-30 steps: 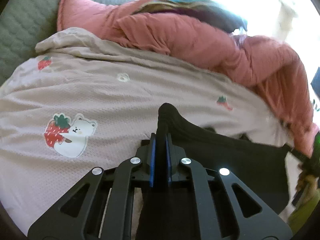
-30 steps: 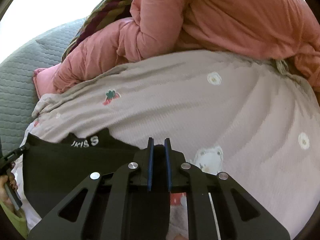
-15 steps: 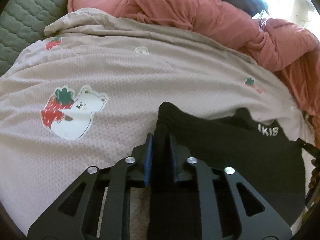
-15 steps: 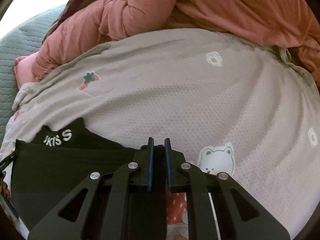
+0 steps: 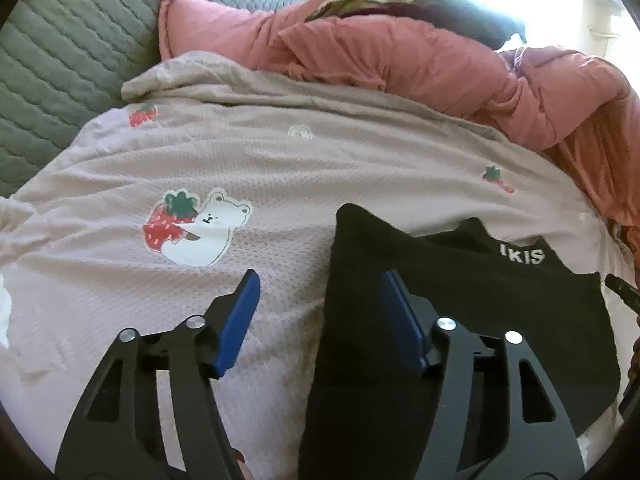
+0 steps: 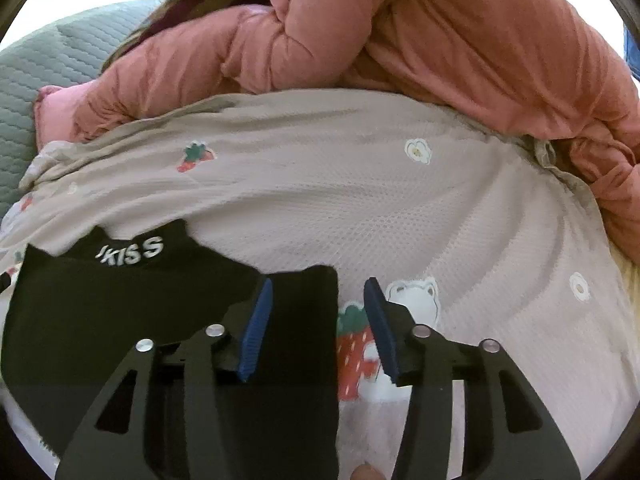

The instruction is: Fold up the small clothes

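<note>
Black fabric — a small dark garment [image 5: 460,320] bearing white lettering near its far edge — is seen spread flat on a pale pink blanket [image 5: 280,168] printed with bears, strawberries and flowers. In the left wrist view, the left gripper [image 5: 320,312] is held with its jaws spread wide; its blue pads [image 5: 236,320] are set apart, 1 over bare blanket and the other over the garment's left portion, and nothing is clamped between them. The garment's left corner lies between and just beyond the 2 fingers. In the right wrist view, the right gripper [image 6: 318,324] is likewise held wide, with nothing gripped; the garment's right corner [image 6: 304,308] is seen between its fingers, while the right-hand finger stands over a bear-and-strawberry print [image 6: 408,300] on the blanket. Whether either gripper touches the cloth cannot be told. Beyond the blanket, a rumpled salmon-pink quilt [image 6: 400,32] is piled along the far side, and a grey-green quilted cover [image 5: 60,60] is visible at the left — a striped dark cloth [image 5: 400,0] lies on top of the quilt. At the right edge of the left wrist view, a dark tip of the other tool [image 5: 622,286] is just visible.
</note>
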A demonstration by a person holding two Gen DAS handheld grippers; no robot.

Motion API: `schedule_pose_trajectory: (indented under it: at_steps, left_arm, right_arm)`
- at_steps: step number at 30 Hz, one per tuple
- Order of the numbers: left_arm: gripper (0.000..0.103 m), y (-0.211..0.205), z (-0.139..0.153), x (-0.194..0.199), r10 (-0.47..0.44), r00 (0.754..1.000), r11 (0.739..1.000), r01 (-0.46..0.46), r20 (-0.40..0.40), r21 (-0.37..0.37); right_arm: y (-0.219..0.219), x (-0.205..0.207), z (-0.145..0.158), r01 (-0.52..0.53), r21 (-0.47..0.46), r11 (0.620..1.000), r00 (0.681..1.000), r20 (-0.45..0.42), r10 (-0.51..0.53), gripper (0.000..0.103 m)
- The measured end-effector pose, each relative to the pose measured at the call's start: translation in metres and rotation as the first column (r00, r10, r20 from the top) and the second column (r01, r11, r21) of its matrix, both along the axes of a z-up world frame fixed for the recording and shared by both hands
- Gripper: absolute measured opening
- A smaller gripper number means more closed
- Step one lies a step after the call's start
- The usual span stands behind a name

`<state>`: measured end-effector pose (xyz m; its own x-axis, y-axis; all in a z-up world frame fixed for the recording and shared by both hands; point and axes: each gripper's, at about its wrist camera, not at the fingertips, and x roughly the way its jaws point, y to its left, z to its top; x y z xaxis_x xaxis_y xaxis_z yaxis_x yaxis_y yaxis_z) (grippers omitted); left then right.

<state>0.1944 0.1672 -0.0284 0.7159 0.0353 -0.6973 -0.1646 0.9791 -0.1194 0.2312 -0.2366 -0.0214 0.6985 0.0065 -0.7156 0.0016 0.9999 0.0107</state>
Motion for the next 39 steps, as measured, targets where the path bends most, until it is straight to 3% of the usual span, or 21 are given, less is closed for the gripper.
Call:
schedule_pose_trajectory:
  at_steps: [5,16,21,31,39]
  left_arm:
    - [0.069,-0.007,0.009,-0.016,-0.011,1.0,1.0,0.011,0.011,-0.002]
    - [0.082,-0.014,0.017,-0.035,-0.017,1.0,1.0,0.017,0.013,0.001]
    - [0.082,-0.018,0.018,-0.045,-0.033,0.999,0.999,0.033,0.007,0.002]
    - [0.082,-0.029,0.0,-0.062,-0.071,0.996,0.997,0.071,-0.056,0.007]
    - [0.083,-0.03,-0.026,-0.065,-0.071,0.987,0.997,0.075,-0.141,0.019]
  right_arm:
    - [0.012,-0.031,0.013,-0.056,0.026,0.998,0.998,0.039,0.055,0.052]
    - [0.036,-0.079,0.025,-0.13,0.004,0.991,0.988,0.086,0.13,0.077]
    - [0.053,-0.094,0.02,-0.178,-0.047,0.983,0.98,0.078,0.182,0.077]
    - [0.078,-0.106,0.001,-0.255,-0.021,0.967,0.967,0.009,0.256,0.077]
    - [0.071,-0.104,-0.016,-0.215,-0.011,0.977,0.975,-0.061,0.214,0.077]
